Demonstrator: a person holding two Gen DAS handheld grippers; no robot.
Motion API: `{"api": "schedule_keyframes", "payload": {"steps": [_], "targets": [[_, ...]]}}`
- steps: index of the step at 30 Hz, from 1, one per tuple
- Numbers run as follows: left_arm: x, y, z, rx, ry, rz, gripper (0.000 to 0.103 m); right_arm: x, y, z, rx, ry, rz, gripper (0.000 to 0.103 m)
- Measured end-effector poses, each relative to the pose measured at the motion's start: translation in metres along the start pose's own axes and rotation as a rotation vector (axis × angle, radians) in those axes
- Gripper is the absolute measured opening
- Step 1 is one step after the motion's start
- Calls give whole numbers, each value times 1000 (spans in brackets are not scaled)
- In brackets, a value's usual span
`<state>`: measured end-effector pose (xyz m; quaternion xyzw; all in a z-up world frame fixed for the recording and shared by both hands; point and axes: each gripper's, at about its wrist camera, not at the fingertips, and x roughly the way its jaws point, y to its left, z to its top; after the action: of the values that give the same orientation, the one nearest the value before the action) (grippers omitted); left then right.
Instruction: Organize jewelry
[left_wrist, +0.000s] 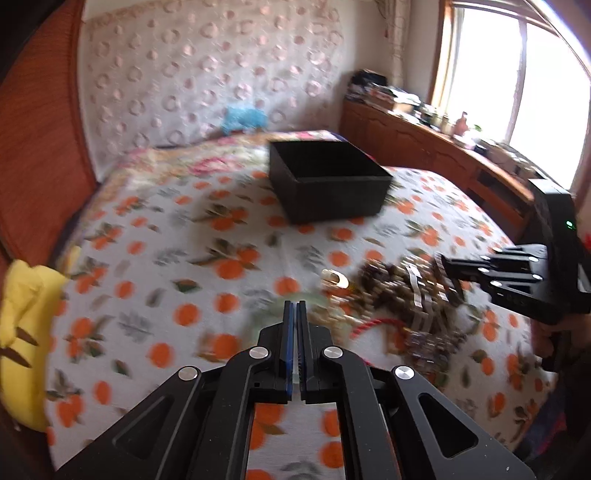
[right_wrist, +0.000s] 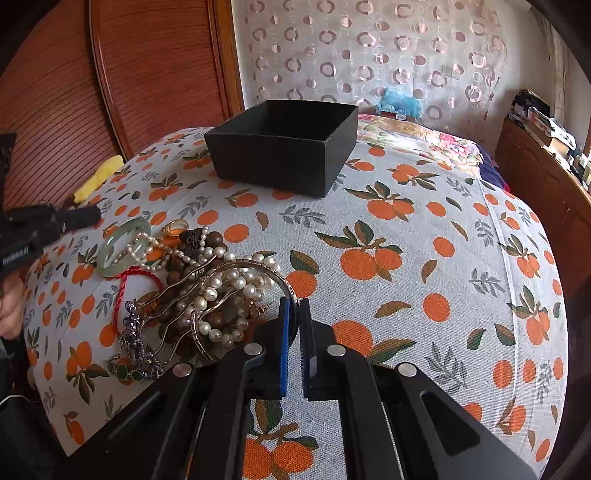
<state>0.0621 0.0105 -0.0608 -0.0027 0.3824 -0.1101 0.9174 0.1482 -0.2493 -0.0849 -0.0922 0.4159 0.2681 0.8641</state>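
A pile of jewelry (right_wrist: 207, 295) lies on the orange-print bedspread: pearl strands, wooden beads, silver bangles, a red cord, a pale green jade bangle (right_wrist: 122, 247) and a gold ring (right_wrist: 175, 226). The pile shows blurred in the left wrist view (left_wrist: 406, 295). An open black box (right_wrist: 284, 144) stands farther back on the bed, also in the left wrist view (left_wrist: 328, 177). My right gripper (right_wrist: 294, 306) is shut on a silver bangle (right_wrist: 284, 280) at the pile's right edge. My left gripper (left_wrist: 295, 308) is shut and looks empty, just above the jade bangle (left_wrist: 273, 314).
A yellow plush toy (left_wrist: 26, 332) lies at the bed's left edge. A wooden headboard (right_wrist: 110, 92) stands on the left. A cluttered wooden sideboard (left_wrist: 443, 147) runs under the window on the right. A blue object (right_wrist: 399, 101) sits by the curtain.
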Motion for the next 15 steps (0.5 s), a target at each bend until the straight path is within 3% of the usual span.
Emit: {"api": "schedule_keyframes", "payload": {"steps": [3, 6, 9, 12, 15], "targets": [[12, -11, -2, 23, 30, -28, 30, 0, -1, 0, -1, -2, -1, 6], [24, -16, -3, 62, 67, 5, 31, 0, -1, 0, -1, -1, 2, 6], [27, -13, -2, 59, 79, -16, 31, 0, 0, -1, 0, -2, 0, 6], [25, -6, -1, 43, 89, -27, 22, 0, 0, 0, 2, -3, 2, 6], [25, 0, -4, 39, 108, -26, 20, 0, 1, 0, 0, -3, 0, 6]]}}
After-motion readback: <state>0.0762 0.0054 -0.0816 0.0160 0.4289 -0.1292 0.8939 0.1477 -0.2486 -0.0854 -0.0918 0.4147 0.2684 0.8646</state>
